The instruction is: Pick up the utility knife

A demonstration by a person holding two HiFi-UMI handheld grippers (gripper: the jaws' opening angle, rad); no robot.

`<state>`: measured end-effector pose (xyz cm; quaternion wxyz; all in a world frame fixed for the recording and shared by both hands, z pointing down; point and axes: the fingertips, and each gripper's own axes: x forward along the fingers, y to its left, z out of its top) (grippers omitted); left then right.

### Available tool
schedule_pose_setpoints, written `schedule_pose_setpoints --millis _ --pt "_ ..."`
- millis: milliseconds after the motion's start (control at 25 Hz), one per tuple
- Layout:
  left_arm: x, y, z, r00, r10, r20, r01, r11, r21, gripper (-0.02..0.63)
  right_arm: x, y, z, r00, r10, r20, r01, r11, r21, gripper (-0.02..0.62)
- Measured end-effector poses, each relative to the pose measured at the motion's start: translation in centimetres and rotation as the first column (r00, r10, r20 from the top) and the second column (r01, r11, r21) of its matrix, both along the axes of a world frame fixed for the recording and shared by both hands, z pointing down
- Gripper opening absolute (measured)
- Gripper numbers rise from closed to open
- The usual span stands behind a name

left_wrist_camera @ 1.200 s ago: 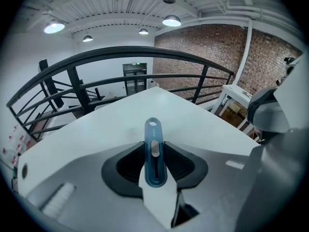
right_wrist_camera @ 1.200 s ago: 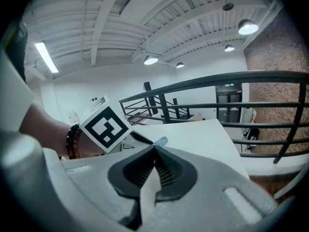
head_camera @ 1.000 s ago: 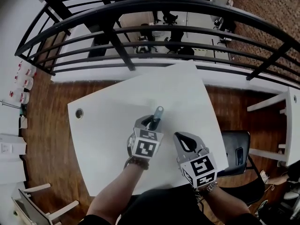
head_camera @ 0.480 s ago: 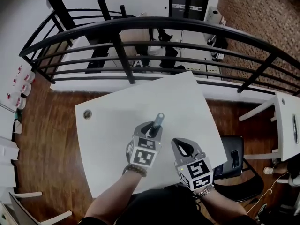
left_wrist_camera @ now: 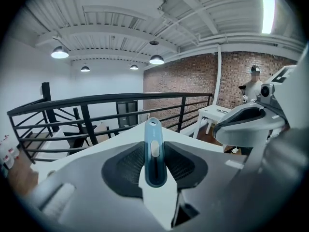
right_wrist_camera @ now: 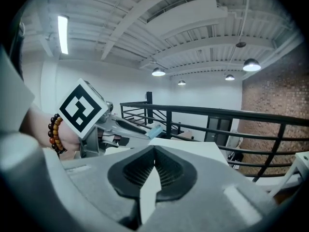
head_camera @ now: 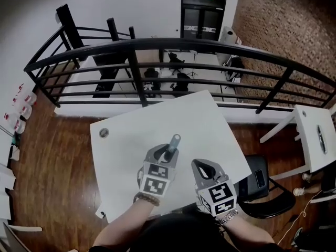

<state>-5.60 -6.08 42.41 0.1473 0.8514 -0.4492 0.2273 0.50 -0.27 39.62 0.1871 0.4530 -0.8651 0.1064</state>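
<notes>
The utility knife point(head_camera: 172, 144) is a slim blue-grey handle with a pale slider. It sticks out forward from my left gripper point(head_camera: 167, 152), which is shut on it above the white table point(head_camera: 210, 125). In the left gripper view the knife point(left_wrist_camera: 154, 151) stands between the dark ribbed pads point(left_wrist_camera: 126, 166), slider side up. My right gripper point(head_camera: 205, 167) hovers just to the right of it, shut with nothing in it. In the right gripper view the pads point(right_wrist_camera: 133, 170) meet at the tip, and the left gripper point(right_wrist_camera: 126, 126) with the knife's tip point(right_wrist_camera: 155, 131) shows at the left.
A black metal railing point(head_camera: 210, 49) runs just beyond the table's far edge, with a lower floor below it. A black chair point(head_camera: 260, 185) with a phone on it stands at the table's right. Another white table point(head_camera: 315, 140) is further right. Wooden floor surrounds the table.
Both grippers have risen and drawn back toward me, the left one carrying the knife up off the table. The head view has tilted up, showing more of the far wall.
</notes>
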Motion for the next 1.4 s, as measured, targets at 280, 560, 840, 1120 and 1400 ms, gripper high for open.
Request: schedule_pose_setpoints --millis 280,560,840,1120,1400 --pt "-1.7 4.6 -2.0 0.999 0.036 -0.021 -0.035 0.998 0.047 0.147 -0.4 3.7 -1.4 0.998 0.058 0.0 -0.058 0.997 0.043 -0.006" --pt "-2.1 7.1 -4.1 0.997 0.055 -0.053 -0.05 0.994 0.093 0.147 -0.6 5.5 -2.9 0.998 0.058 -0.002 -0.058 0.996 0.074 -0.008" --pt "-1.5 8.0 -6.1 0.996 0.044 -0.072 -0.036 0.993 0.114 0.147 0.4 5.3 -4.5 0.999 0.043 0.007 -0.044 0.995 0.086 -0.006" --pt "-0.2 7.9 -6.3 0.996 0.027 -0.08 -0.018 0.994 0.112 0.147 1.5 5.0 -4.4 1.0 0.021 0.005 -0.021 0.996 0.082 -0.006" --pt "0.9 8.0 -6.3 0.997 0.012 -0.081 -0.003 0.993 0.117 0.147 2.4 4.9 -4.5 1.0 0.004 0.002 -0.004 0.996 0.084 -0.006"
